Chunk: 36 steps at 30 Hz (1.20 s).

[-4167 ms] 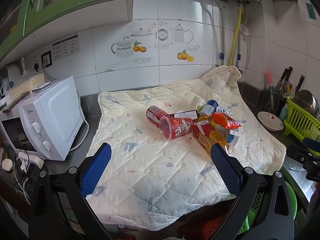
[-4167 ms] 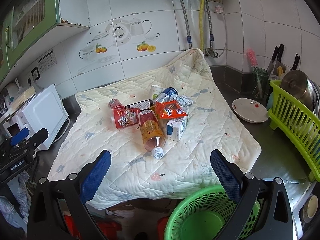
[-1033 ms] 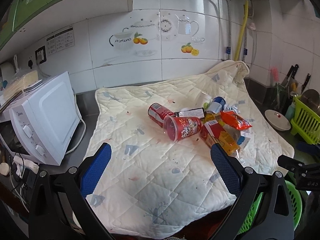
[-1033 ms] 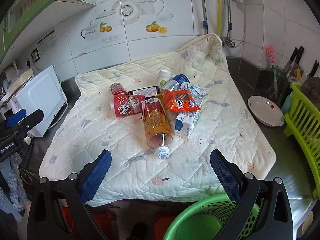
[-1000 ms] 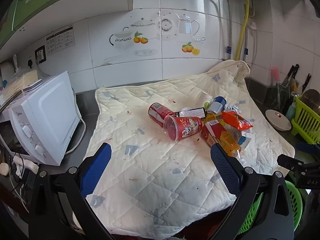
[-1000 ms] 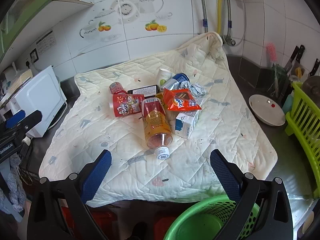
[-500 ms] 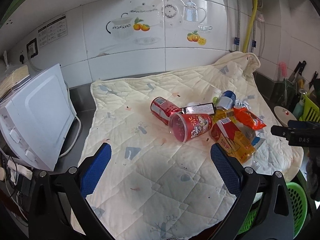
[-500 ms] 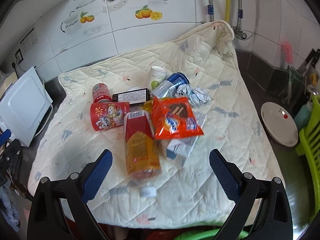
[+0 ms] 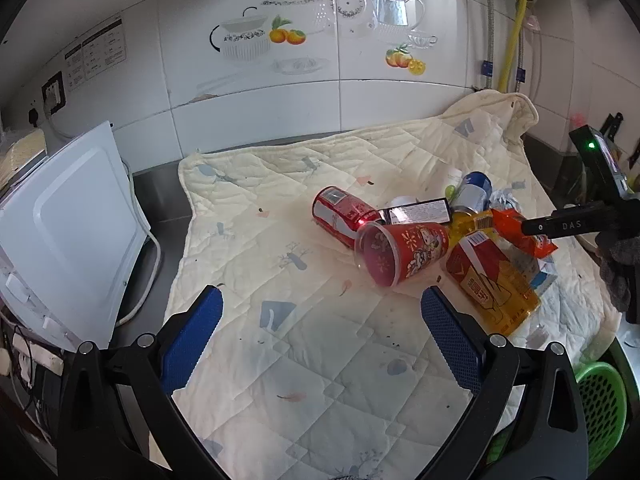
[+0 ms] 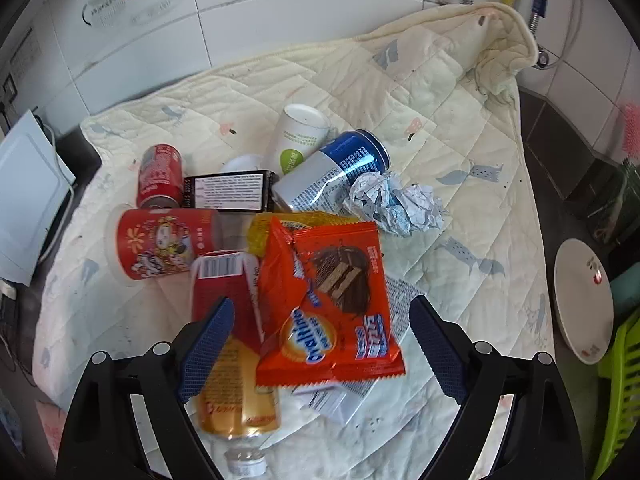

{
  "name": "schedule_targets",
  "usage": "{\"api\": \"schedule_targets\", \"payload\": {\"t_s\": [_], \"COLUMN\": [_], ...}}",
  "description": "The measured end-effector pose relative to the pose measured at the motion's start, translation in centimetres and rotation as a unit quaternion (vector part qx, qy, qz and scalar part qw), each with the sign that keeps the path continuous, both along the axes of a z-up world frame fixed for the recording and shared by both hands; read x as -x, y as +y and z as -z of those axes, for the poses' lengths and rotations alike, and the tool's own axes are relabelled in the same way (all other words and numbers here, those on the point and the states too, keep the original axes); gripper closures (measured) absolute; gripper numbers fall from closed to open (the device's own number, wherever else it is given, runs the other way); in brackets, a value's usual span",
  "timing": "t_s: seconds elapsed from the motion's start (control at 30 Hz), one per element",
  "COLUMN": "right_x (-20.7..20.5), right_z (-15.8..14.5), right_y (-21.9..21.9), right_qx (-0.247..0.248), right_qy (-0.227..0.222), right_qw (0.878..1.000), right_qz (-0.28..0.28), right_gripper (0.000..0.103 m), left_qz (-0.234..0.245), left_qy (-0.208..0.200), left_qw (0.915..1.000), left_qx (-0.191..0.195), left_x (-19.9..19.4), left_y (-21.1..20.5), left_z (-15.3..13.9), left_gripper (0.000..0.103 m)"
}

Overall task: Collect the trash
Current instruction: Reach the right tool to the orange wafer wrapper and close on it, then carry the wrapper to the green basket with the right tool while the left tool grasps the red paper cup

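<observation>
A pile of trash lies on a cream quilted cloth. In the right wrist view my right gripper is open, its fingers on either side of an orange snack packet that lies on a yellow drink bottle and a white carton. Around them lie a red cup, a red can, a black box, a blue can, a white cup and crumpled paper. My left gripper is open and empty, short of the red cup.
A white microwave stands left of the cloth. A green basket sits below the counter's front right edge. A white plate and a green dish rack are on the right. The tiled wall is behind.
My right gripper has moved forward and down over the pile, so the snack packet now lies between its fingers. My left gripper has moved closer to the cloth.
</observation>
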State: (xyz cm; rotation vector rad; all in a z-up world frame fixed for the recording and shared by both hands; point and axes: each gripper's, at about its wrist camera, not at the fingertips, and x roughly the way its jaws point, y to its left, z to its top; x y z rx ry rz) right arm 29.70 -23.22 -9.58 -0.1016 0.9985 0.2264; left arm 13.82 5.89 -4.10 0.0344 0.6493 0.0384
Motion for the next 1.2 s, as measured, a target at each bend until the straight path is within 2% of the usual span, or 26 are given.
{"api": "schedule_targets", "payload": {"t_s": [0.37, 0.6, 0.67, 0.8, 1.07, 1.2], "right_x": [-4.6, -5.7, -5.7, -5.5, -3.5, -1.9], "right_z": [2.5, 3.6, 3.6, 3.0, 1.1, -0.2], "right_y": [1.3, 1.0, 0.8, 0.4, 0.4, 0.6], "right_qx": [0.047, 0.04, 0.034, 0.015, 0.001, 0.0], "right_qy": [0.04, 0.065, 0.066, 0.064, 0.031, 0.008], "right_qw": [0.998, 0.997, 0.997, 0.998, 1.0, 1.0], "right_qz": [-0.021, -0.01, -0.008, -0.003, 0.007, 0.005], "right_gripper": [0.017, 0.017, 0.022, 0.039, 0.046, 0.046], "left_qz": [0.013, 0.021, 0.026, 0.043, 0.085, 0.104], "left_qy": [0.014, 0.02, 0.022, 0.028, 0.046, 0.059], "left_qw": [0.9998, 0.9995, 0.9994, 0.9984, 0.9939, 0.99], "left_qx": [0.001, 0.009, 0.01, 0.022, 0.053, 0.075], "left_x": [-2.3, -3.6, -4.0, -5.0, -7.9, -9.9], "left_y": [0.2, 0.1, -0.1, -0.7, -2.2, -2.8], "left_z": [0.9, 1.4, 1.6, 2.1, 3.7, 4.9], "left_gripper": [0.005, 0.005, 0.005, 0.005, 0.008, 0.017]}}
